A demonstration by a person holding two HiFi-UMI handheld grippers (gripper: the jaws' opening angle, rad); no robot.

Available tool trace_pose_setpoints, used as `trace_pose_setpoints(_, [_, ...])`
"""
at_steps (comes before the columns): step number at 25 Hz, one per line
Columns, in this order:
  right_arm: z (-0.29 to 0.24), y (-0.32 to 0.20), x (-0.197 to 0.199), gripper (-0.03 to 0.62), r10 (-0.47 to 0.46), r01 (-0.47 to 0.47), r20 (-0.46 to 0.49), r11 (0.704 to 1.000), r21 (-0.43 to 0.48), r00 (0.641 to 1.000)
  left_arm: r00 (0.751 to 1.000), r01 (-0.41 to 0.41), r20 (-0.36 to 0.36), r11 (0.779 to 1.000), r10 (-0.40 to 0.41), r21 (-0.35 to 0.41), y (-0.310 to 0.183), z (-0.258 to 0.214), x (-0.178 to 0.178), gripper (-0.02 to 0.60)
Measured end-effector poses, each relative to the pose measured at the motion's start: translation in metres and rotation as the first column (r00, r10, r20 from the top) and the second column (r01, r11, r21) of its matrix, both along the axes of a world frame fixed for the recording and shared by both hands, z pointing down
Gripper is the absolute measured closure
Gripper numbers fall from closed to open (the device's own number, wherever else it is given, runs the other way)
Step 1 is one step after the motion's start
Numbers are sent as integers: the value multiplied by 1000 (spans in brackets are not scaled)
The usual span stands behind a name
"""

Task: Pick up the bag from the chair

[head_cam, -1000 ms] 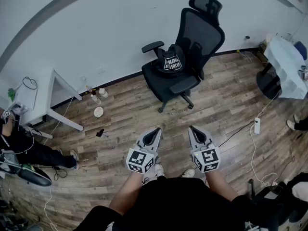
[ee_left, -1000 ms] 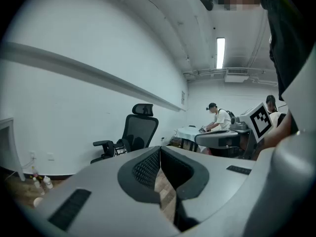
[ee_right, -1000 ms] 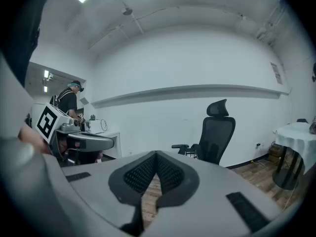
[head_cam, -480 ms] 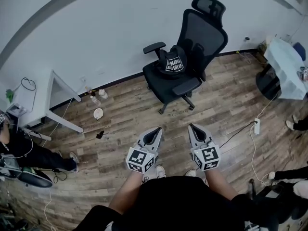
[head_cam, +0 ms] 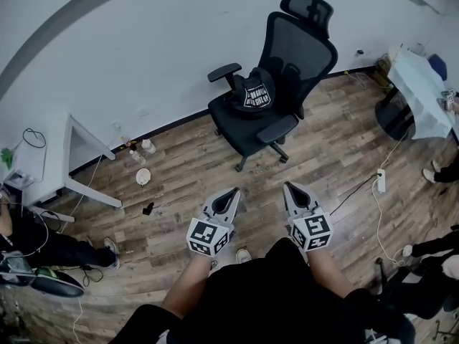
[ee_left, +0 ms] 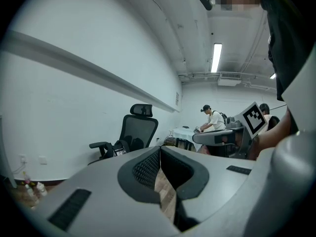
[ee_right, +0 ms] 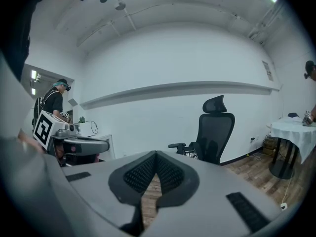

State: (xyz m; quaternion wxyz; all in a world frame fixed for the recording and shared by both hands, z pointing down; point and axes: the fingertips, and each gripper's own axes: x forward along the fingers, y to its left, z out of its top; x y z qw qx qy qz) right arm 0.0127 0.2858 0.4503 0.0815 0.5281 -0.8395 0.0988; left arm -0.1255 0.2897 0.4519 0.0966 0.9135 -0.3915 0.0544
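A black bag (head_cam: 254, 92) with white print lies on the seat of a black mesh office chair (head_cam: 294, 52) by the white wall. Both grippers are held low in front of the person, well short of the chair, over the wooden floor. My left gripper (head_cam: 231, 194) and right gripper (head_cam: 290, 189) point toward the chair, each with jaws closed tip to tip and nothing between them. The left gripper view shows the bag (ee_left: 117, 149) and chair (ee_left: 136, 132) far beyond the left gripper (ee_left: 159, 149). The right gripper view shows the bag (ee_right: 190, 153) past the right gripper (ee_right: 156, 154).
A white desk (head_cam: 68, 160) stands at the left wall, with bottles (head_cam: 140, 149) on the floor beside it. A small black object (head_cam: 148, 208) lies on the floor. A cloth-covered table (head_cam: 423, 84) is at the right, with a power strip (head_cam: 380, 181) and cable. People sit at both edges.
The head view has shifted slightly, so the chair and desk sit a little further left. Both grippers stay shut in about the same place.
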Motion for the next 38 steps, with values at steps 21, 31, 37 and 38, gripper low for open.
trace_pose_setpoints(21, [10, -154, 66, 574, -88, 89, 49, 996, -21, 995, 996, 58, 63, 998, -55, -40, -151, 14, 62, 560])
trace_pose_setpoints(31, [31, -213, 97, 574, -178, 184, 88, 980, -76, 980, 989, 115, 101, 990, -107, -77, -206, 24, 110, 558])
trace_pose_setpoints(37, [39, -236, 97, 574, -210, 223, 125, 970, -98, 970, 985, 136, 117, 987, -125, -86, -226, 29, 118, 559])
trace_pose_setpoints(38, [42, -239, 97, 574, -214, 227, 128, 969, -102, 969, 985, 141, 117, 986, -130, -87, -230, 29, 118, 558])
